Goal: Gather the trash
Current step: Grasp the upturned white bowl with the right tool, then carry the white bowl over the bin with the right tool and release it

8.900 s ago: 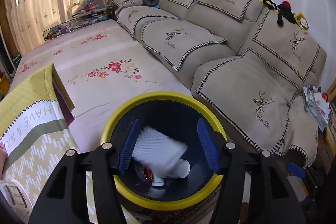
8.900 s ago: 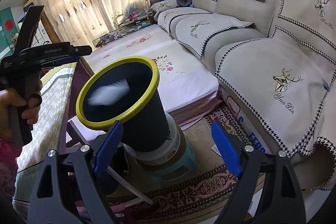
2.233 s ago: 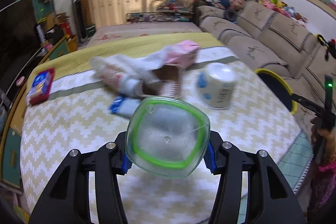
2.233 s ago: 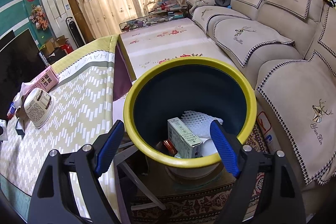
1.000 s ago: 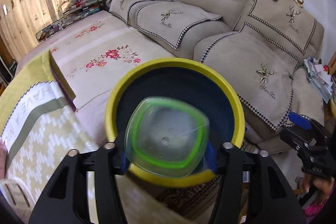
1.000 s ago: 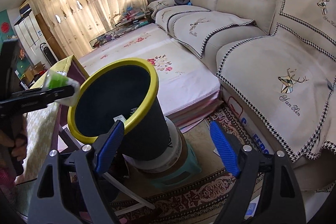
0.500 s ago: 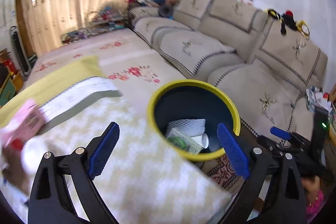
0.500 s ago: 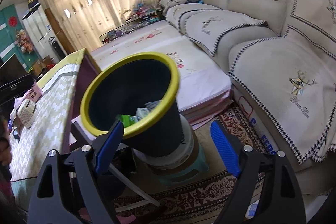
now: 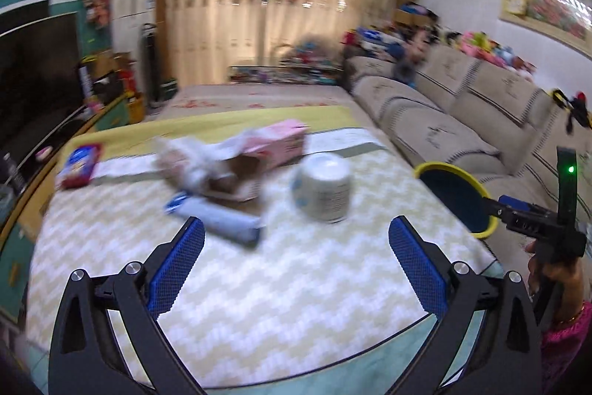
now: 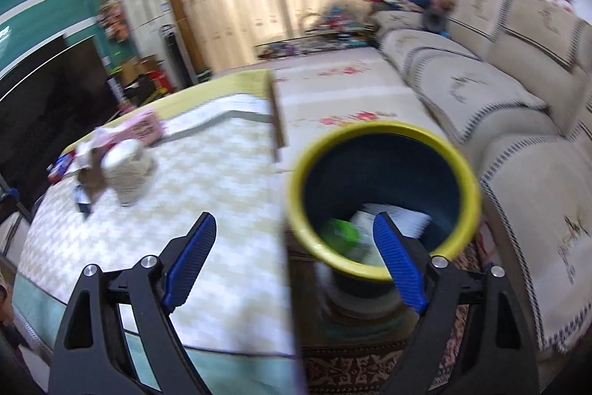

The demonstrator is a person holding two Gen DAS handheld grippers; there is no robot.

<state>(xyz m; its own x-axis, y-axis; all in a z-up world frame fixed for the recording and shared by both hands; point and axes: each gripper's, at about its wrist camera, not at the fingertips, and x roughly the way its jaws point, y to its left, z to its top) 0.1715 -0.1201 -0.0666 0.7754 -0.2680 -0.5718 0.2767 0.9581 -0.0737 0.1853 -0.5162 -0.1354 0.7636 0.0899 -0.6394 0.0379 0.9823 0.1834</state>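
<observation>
My left gripper (image 9: 296, 243) is open and empty above the near part of the table (image 9: 281, 302). Ahead of it lie a white paper bowl (image 9: 321, 187), a blue wrapper (image 9: 218, 217), a pink carton (image 9: 275, 145) and crumpled packaging (image 9: 199, 165). My right gripper (image 10: 292, 243) is open and empty, between the table edge and the yellow-rimmed bin (image 10: 384, 187), which also shows in the left wrist view (image 9: 453, 195). In the bin lie a green-rimmed container (image 10: 340, 232) and white foam netting (image 10: 396, 217). The right gripper also shows at the far right of the left wrist view (image 9: 532, 221).
A red and blue packet (image 9: 79, 165) lies at the table's far left. A beige sofa (image 9: 462, 121) runs along the right wall. A flowered mattress (image 10: 344, 91) lies beyond the bin. A dark TV (image 9: 37, 76) stands at the left.
My left gripper let the green-rimmed container go into the bin and swung back over the table, open. My right gripper turned left toward the table and bin.
</observation>
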